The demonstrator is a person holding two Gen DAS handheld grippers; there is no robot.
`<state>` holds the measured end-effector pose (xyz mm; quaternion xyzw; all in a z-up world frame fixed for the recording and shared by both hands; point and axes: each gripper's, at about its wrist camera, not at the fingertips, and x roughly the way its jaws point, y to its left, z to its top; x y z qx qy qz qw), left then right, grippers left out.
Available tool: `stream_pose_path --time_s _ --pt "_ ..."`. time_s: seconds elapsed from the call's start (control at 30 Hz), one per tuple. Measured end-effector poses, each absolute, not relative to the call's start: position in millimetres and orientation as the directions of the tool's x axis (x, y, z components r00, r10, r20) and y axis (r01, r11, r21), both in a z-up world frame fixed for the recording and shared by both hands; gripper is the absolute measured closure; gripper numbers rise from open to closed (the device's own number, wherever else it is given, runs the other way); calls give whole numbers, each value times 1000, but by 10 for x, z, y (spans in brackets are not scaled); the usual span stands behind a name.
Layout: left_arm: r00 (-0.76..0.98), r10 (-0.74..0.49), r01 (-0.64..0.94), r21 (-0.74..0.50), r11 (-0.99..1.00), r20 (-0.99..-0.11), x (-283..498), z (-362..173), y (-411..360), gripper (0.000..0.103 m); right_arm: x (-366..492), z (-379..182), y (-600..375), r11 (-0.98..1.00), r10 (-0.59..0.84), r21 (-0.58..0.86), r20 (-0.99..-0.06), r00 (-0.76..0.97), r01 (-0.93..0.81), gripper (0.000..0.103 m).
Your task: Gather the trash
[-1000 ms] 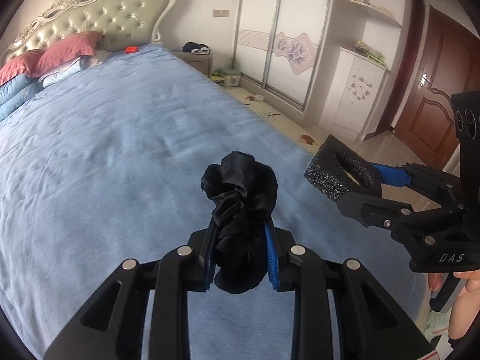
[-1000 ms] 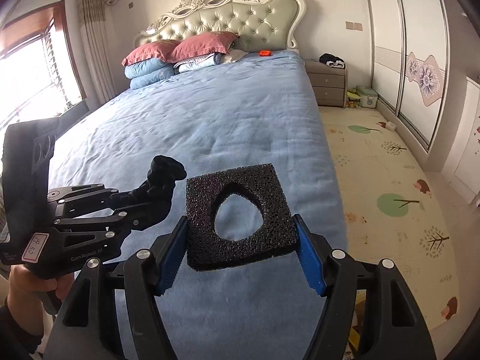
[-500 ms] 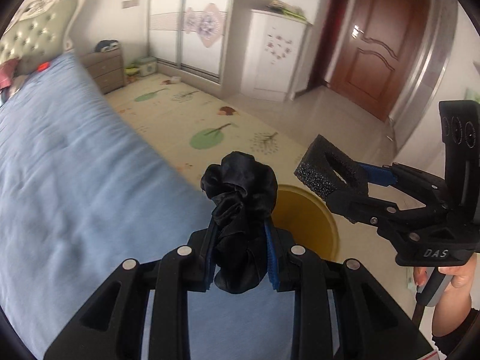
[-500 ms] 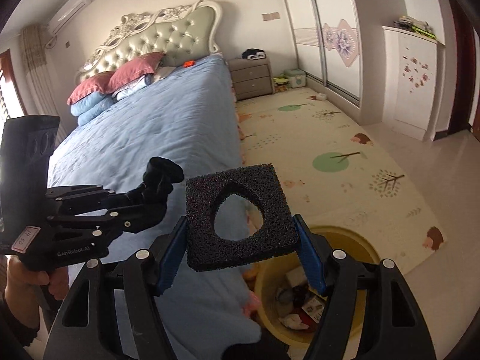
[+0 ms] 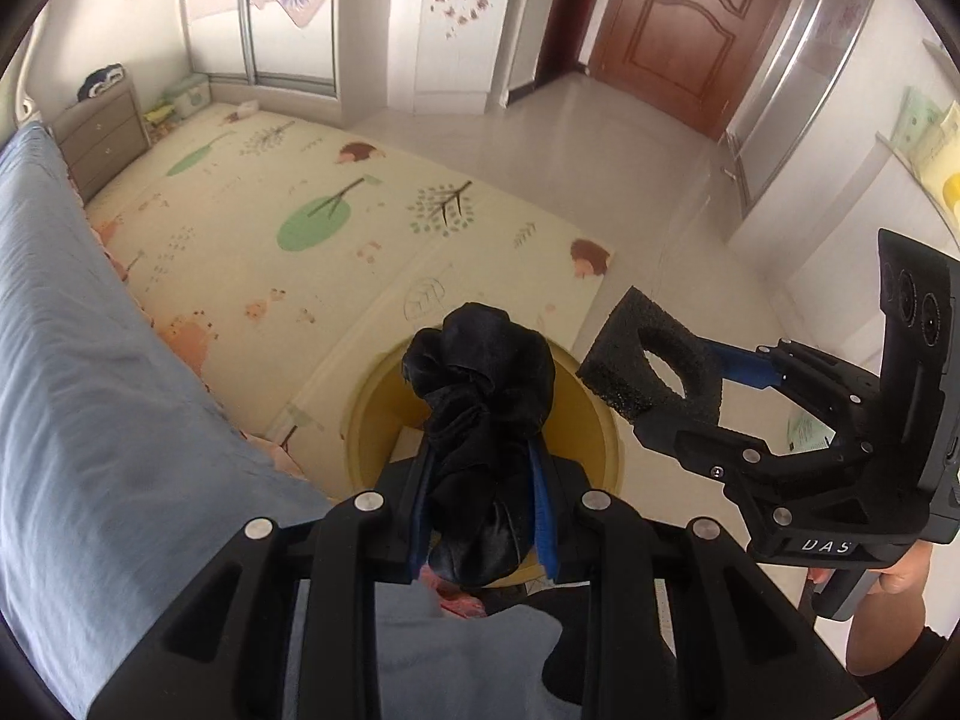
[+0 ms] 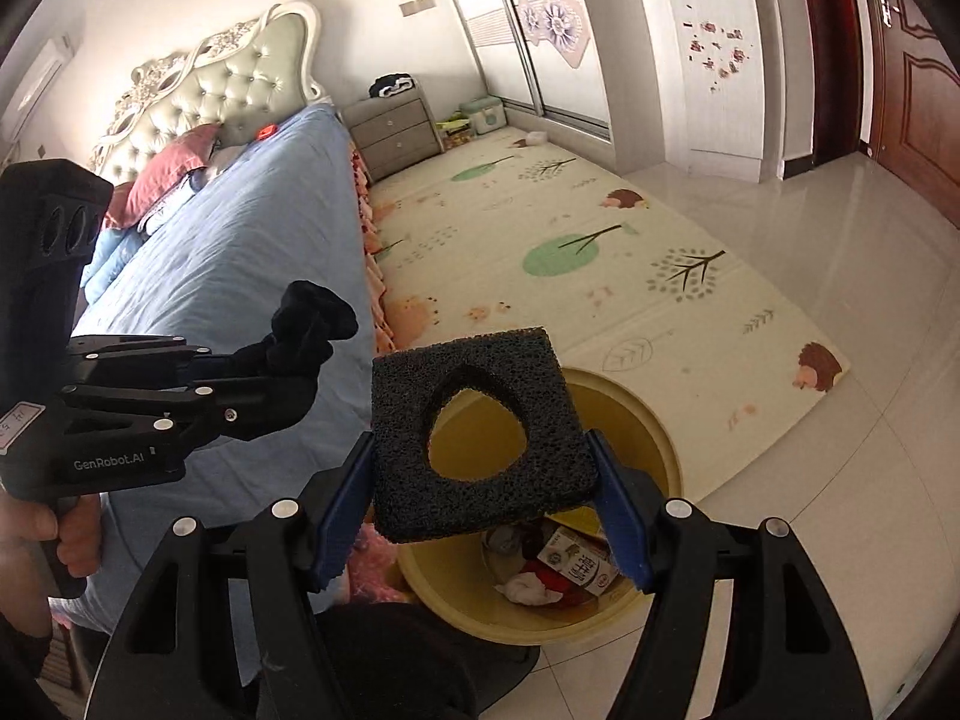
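My left gripper [image 5: 483, 450] is shut on a crumpled black cloth [image 5: 480, 384], held above the yellow trash bin [image 5: 372, 426] beside the bed. In the right wrist view the same cloth [image 6: 306, 324] sticks out of the left gripper [image 6: 300, 354] over the bed's edge. My right gripper [image 6: 483, 468] is shut on a square black foam piece [image 6: 414, 480] with a hole in its middle, held over the yellow bin [image 6: 654, 438]. That bin holds a small carton [image 6: 579, 561] and crumpled scraps. The foam piece [image 5: 636, 360] hangs just right of the bin in the left wrist view.
The blue-covered bed [image 6: 240, 252] runs along the left. A patterned play mat [image 5: 288, 228] covers the floor past the bin. A grey nightstand [image 6: 393, 126], white wardrobes [image 6: 708, 60] and a brown door [image 5: 672, 30] stand farther off. A person's hands hold both grippers.
Both grippers swung from over the bed toward the floor and lowered; the yellow bin now sits under the cloth and the foam. Both grips are unchanged.
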<state>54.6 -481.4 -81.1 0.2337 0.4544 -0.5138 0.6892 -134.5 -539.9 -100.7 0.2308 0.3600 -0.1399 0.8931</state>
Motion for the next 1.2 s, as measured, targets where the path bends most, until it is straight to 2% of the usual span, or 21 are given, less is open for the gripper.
stream_pose_path --time_s 0.2,0.23,0.27,0.3,0.33,0.37,0.53,0.73,1.2 --pt "13 -429 922 -155 354 -903 580 -972 -5009 75 -1273 -1161 -5585 840 -87 312 -730 678 444 36" --pt "10 -425 923 -155 353 -905 586 -985 -5034 72 -1265 -1189 -5607 837 -79 320 -732 677 443 35" --pt "11 -422 922 -154 355 -906 605 -1011 -5044 62 -1253 -1212 -5633 836 -74 323 -735 674 443 32" --pt "14 -415 919 -151 364 -910 620 -1028 -5061 50 -1243 -1240 -5651 831 -81 316 -744 663 457 24" --pt "24 -397 913 -142 382 -918 637 -1061 -5076 20 -1230 -1247 -5641 825 -100 304 -751 653 476 22" --pt "47 -383 908 -120 401 -922 636 -1072 -5094 13 -1222 -1265 -5638 821 -110 297 -756 645 487 22" --pt "65 -353 918 -83 387 -933 570 -1112 -5109 13 -1256 -1431 -5704 806 -62 334 -775 629 490 22" --pt "99 -345 934 -32 356 -933 524 -1129 -5134 13 -1264 -1458 -5607 826 -61 305 -787 613 474 23" --pt "115 -374 924 -39 380 -920 572 -1074 -5088 13 -1336 -1401 -5602 822 -77 296 -789 610 487 23"
